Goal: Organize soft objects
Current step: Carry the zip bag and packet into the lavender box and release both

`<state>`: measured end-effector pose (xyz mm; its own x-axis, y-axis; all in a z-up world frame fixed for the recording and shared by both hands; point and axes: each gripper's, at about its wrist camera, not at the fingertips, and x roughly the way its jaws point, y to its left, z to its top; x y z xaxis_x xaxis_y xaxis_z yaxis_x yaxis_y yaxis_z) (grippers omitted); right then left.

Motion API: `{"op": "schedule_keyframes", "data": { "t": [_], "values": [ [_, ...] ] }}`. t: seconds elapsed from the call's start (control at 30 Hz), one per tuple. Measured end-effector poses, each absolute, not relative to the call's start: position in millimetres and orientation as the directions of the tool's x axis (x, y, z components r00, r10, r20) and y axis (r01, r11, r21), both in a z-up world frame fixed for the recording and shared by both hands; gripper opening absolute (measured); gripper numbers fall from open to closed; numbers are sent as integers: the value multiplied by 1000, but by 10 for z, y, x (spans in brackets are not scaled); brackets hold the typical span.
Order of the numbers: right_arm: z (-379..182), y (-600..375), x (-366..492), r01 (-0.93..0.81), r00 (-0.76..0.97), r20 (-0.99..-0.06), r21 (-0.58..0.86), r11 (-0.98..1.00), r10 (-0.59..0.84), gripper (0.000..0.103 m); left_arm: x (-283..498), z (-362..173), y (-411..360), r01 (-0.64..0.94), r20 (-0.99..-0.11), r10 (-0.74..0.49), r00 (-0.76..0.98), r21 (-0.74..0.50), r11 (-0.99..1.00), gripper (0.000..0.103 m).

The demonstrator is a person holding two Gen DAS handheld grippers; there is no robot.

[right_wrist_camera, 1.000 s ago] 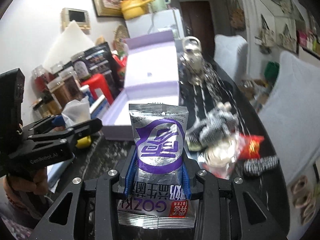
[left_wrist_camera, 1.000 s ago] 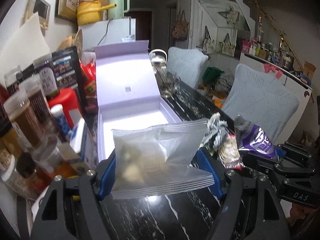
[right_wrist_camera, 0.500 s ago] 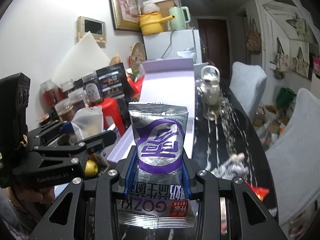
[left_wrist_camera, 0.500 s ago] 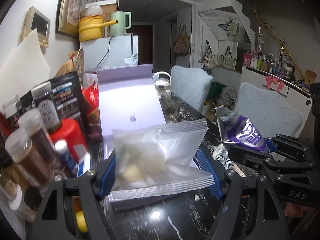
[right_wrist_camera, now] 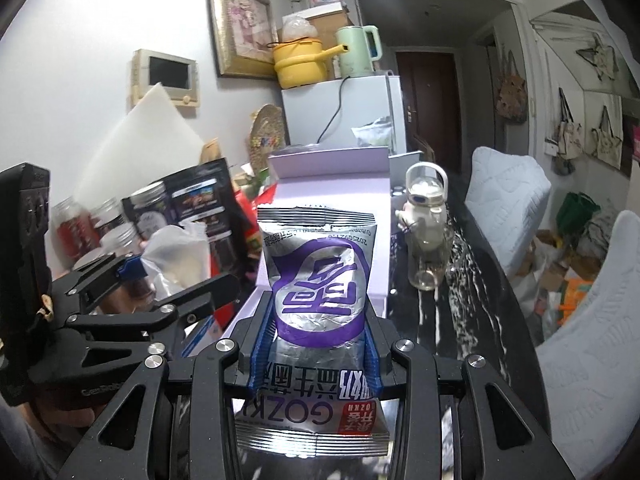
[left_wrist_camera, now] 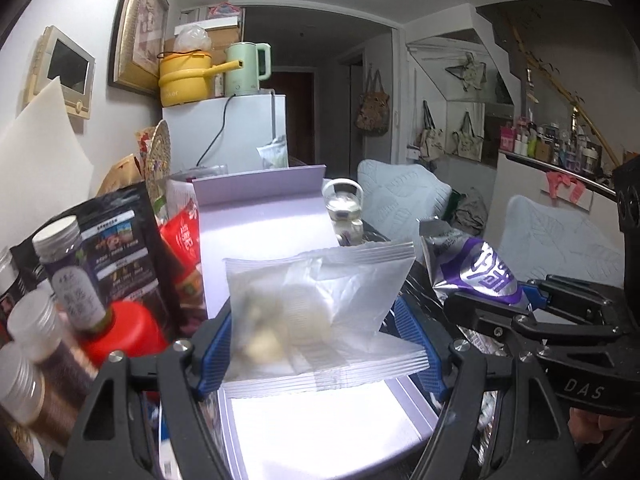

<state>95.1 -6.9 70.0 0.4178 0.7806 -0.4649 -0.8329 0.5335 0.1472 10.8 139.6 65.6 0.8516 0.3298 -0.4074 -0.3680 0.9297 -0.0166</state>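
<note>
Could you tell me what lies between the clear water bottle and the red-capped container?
The open lilac box lies between the water bottle and the red-capped container, in the left wrist view.

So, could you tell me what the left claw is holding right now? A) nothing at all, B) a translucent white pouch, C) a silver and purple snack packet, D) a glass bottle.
B: the left claw is shut on the translucent white pouch, above the open lilac box; the silver and purple packet sits in the right claw.
</note>
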Motion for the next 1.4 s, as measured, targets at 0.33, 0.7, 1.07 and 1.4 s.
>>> {"op": "schedule_keyframes", "data": {
  "t": [0.33, 0.7, 1.07, 1.4],
  "values": [
    [619, 326, 1469, -814, 434, -476, 156, 559, 765, 38, 651, 536, 1862, -481, -409, 436, 802, -7, 877, 76],
    [231, 771, 1803, -798, 417, -567, 146, 585, 711, 38, 1106, 43, 2269, -551, -533, 485, 694, 40, 833, 76],
    [-210, 1014, 2043, -758, 384, -660, 173, 629, 645, 39, 1359, -398, 2445, -568, -652, 475, 591, 81, 819, 76],
    [-279, 1131, 2117, -752, 372, -695, 163, 639, 615, 43, 1399, -490, 2543, -564, -693, 447, 566, 69, 823, 76]
  ]
}}
